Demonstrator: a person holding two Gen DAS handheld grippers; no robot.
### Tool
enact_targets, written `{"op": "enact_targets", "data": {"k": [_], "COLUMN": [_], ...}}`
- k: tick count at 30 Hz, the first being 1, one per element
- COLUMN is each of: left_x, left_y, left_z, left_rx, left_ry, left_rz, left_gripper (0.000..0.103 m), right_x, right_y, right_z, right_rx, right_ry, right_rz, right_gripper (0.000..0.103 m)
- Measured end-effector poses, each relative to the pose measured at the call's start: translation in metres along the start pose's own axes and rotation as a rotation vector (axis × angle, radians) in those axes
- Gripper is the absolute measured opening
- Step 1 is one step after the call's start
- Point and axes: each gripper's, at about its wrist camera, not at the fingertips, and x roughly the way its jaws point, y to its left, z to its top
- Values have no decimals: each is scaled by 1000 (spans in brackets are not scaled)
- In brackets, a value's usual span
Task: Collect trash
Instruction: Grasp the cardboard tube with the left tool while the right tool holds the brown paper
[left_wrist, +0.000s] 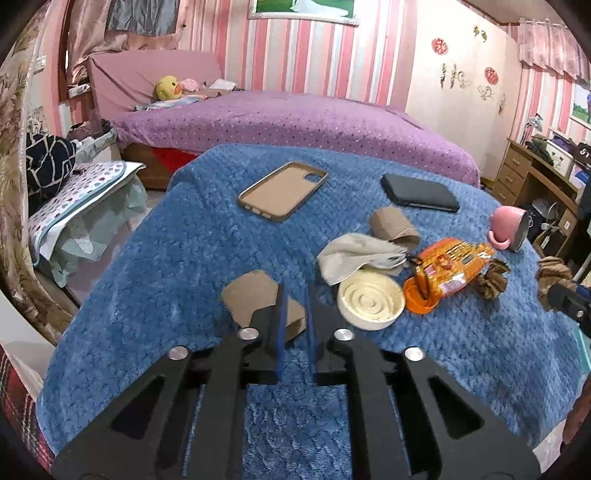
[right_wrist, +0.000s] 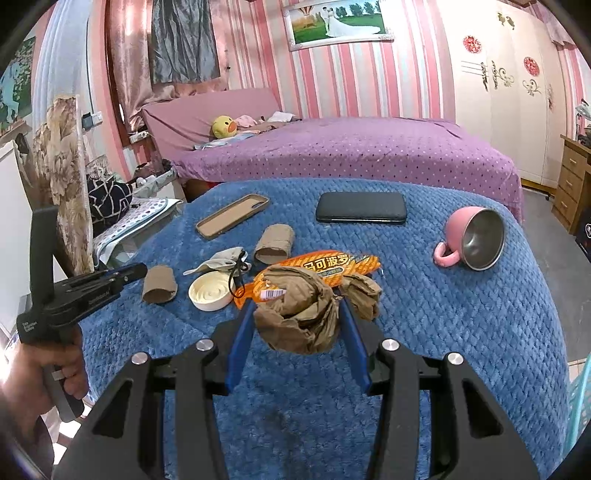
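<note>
Right claw (right_wrist: 297, 328) grips brown crumpled paper (right_wrist: 301, 317); left claw (left_wrist: 294, 314) narrow, empty above cardboard tube (left_wrist: 255, 295).

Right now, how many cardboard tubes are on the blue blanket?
2. One cardboard tube lies near the blanket's left edge, at the left gripper tips. The other lies farther back, beside the grey cloth. None seems hidden.
</note>
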Motion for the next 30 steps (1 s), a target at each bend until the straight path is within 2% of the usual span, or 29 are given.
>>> {"op": "enact_targets", "data": {"k": [1, 2, 3, 7, 15, 18, 19, 21, 25, 30], "left_x": [2, 3, 4, 16, 52, 59, 61, 61, 59, 49], "left_y": [3, 6, 10, 24, 25, 24, 25, 27, 28, 28], "left_z": [-1, -2, -2, -5, -11, -9, -9, -8, -8, -6], "left_rx": [-9, -22, -35, -80, -64, -72, -83, -95, -99, -96], "left_ry": [4, 0, -1, 31, 98, 113, 120, 122, 118, 93], "left_rz": [11, 25, 30, 13, 49, 55, 57, 46, 36, 19], "left_gripper": [62, 71, 76, 78, 78, 75, 65, 53, 35, 31], "right_x": [0, 0, 0, 1, 5, 8, 8, 8, 9, 8], "right_y": [0, -1, -2, -6, -10, -10, -10, -11, -11, -11], "right_z": [0, -1, 0, 1, 0, -1, -1, -1, -2, -2], "right_rx": [0, -1, -1, 12, 11, 9, 8, 9, 9, 9], "right_ry": [1, 2, 4, 7, 15, 20, 20, 19, 24, 18], "right_rz": [-1, -3, -2, -5, -3, -3, -3, -4, -8, -7], "right_gripper": [46, 46, 46, 46, 47, 47, 47, 47, 47, 47]}}
